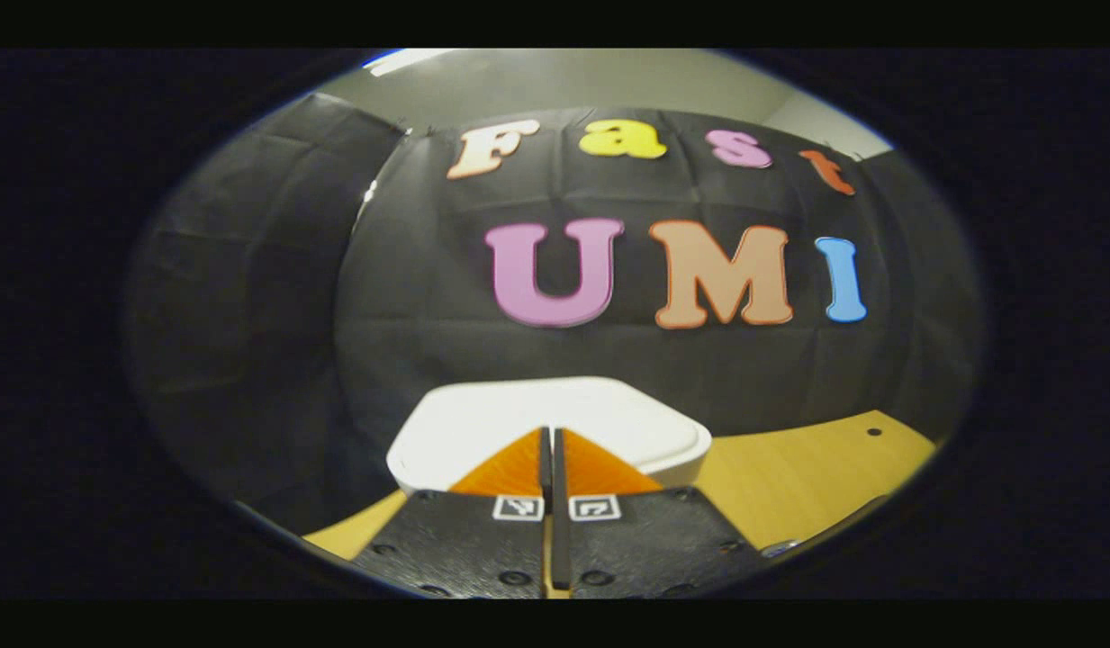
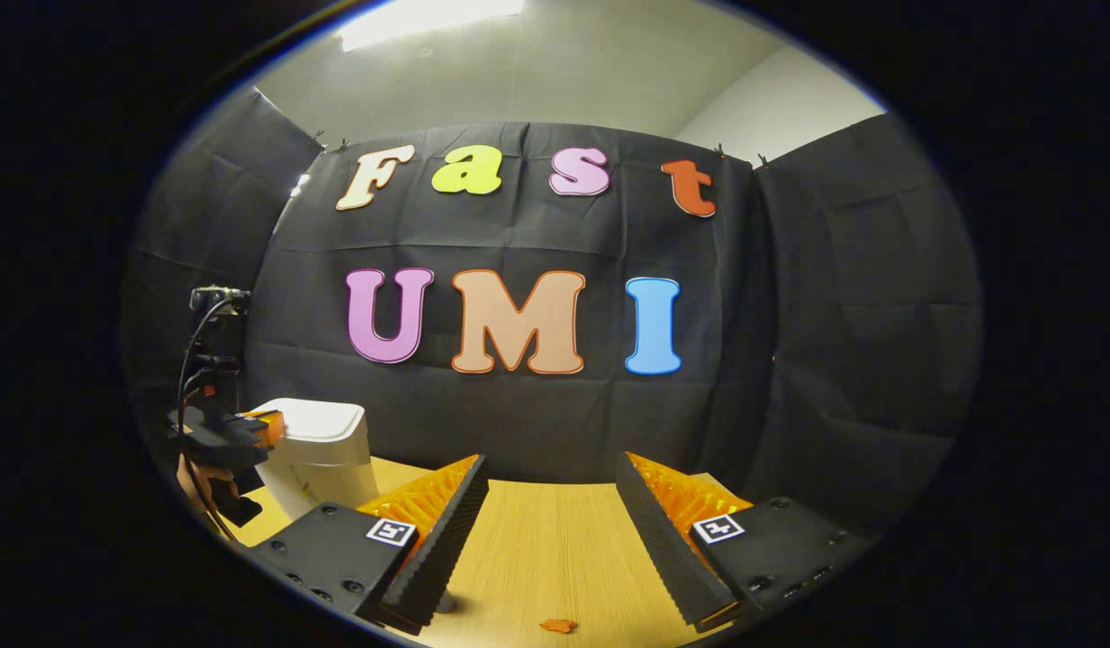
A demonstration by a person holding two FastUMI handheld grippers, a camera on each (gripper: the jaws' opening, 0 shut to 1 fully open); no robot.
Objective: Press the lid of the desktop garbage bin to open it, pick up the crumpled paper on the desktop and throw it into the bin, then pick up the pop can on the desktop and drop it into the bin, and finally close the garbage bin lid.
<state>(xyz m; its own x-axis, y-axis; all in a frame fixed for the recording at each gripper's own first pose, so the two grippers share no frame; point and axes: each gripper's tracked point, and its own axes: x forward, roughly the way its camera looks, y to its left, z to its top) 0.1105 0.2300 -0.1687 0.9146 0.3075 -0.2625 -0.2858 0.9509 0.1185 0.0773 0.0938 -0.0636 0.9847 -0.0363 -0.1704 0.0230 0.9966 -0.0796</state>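
Closed to a thin slit, the left claw sits at the bottom centre of the left gripper view with nothing between its fingers, its tips at the near edge of the white bin lid, which looks shut. From where I stand, the worry is a press landing too near that rim: the tips could slide off, or shove the light bin across the desk instead of popping the lid.

Over in the right gripper view, the right claw hangs wide open and empty above bare desk. That view gives the bin side-on at lower left with the left claw against its top. A small orange scrap lies at the bottom edge. I can't spot paper or can.
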